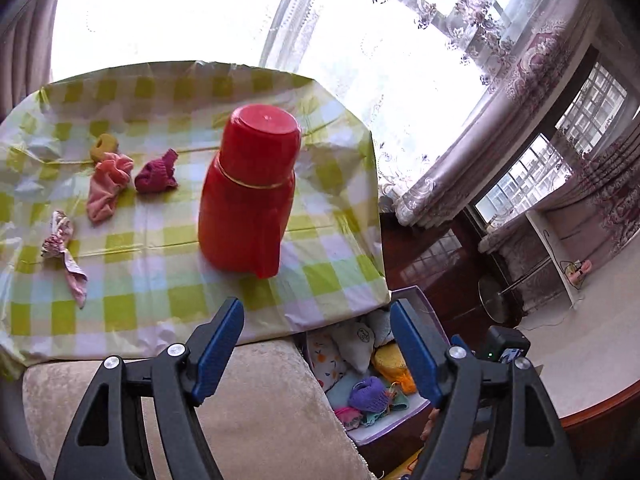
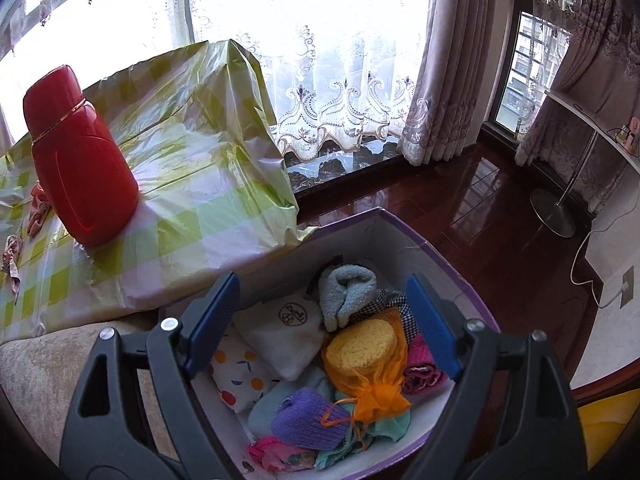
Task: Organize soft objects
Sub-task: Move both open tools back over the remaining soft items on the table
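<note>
A purple-rimmed box (image 2: 452,268) beside the table holds several soft things: a yellow sponge in an orange mesh bag (image 2: 362,354), a purple knit piece (image 2: 306,420), a blue towel roll (image 2: 346,292) and a white pouch (image 2: 288,332). My right gripper (image 2: 320,312) hangs open and empty right above the box. On the checked tablecloth (image 1: 200,280) lie a pink sock (image 1: 108,186), a magenta sock (image 1: 158,174), a yellow ring (image 1: 103,146) and a floral cloth (image 1: 64,252). My left gripper (image 1: 316,340) is open and empty over the table's near edge; the box also shows in its view (image 1: 416,296).
A tall red thermos (image 1: 250,192) stands upright on the table, near its right side. A beige cushion (image 1: 240,412) lies under the left gripper. Dark glossy wood floor (image 2: 460,200), curtains and a floor lamp base (image 2: 554,210) are to the right.
</note>
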Tool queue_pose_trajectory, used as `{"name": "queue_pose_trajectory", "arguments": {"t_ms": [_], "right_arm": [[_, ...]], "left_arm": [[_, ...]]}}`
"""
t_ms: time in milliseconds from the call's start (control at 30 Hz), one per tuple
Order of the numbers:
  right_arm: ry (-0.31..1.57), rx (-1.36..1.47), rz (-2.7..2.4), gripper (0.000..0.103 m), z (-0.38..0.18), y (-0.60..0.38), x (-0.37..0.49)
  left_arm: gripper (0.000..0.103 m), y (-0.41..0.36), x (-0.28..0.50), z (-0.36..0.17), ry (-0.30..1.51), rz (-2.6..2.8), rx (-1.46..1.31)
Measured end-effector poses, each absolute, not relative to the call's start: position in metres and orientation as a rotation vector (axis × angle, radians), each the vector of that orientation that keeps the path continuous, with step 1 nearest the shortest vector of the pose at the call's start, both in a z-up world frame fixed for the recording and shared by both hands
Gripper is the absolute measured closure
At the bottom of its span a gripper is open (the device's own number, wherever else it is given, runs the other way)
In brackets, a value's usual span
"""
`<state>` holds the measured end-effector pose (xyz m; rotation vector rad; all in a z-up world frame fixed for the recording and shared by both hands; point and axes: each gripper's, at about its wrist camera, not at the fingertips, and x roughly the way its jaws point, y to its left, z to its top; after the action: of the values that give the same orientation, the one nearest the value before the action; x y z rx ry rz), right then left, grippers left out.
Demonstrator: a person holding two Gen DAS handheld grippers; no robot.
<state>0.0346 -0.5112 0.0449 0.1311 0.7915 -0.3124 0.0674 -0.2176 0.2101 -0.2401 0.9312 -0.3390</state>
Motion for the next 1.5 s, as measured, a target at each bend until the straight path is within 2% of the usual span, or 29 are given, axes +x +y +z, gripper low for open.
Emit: {"name": "queue_pose_trajectory", "arguments": {"t_ms": [200,333,767,1200,1367,1500], "right_arm": [[0.745,0.076,-0.228,0.016,0.066,-0.472,0.058],[0.738,0.056,-0.172,0.016,0.073,-0.444,0.067],[0.735,-0.030,-0.086,0.016,0.085,-0.386,0.067],[0.715,-0.171,0.155,0.016,0.092,-0.295,0.075],[0.708,-0.190,0.239,0.016,0.092,-0.265,0.083],[0.707,-0.196,0.286,0.016,0.090,-0.243,0.091]], "left_arm": [[0.025,-0.167,0.043,0.264,0.802,-0.370,-0.344],[0.024,-0.133,0.041,0.266,0.780,-0.361,-0.460],[0.024,-0.069,0.025,0.265,0.712,-0.333,-0.544],[0.024,-0.025,0.036,0.247,0.689,-0.244,-0.615],[0.023,-0.011,0.032,0.257,0.630,-0.255,-0.654],[0.022,-0.007,0.042,0.247,0.663,-0.252,-0.660]]}}
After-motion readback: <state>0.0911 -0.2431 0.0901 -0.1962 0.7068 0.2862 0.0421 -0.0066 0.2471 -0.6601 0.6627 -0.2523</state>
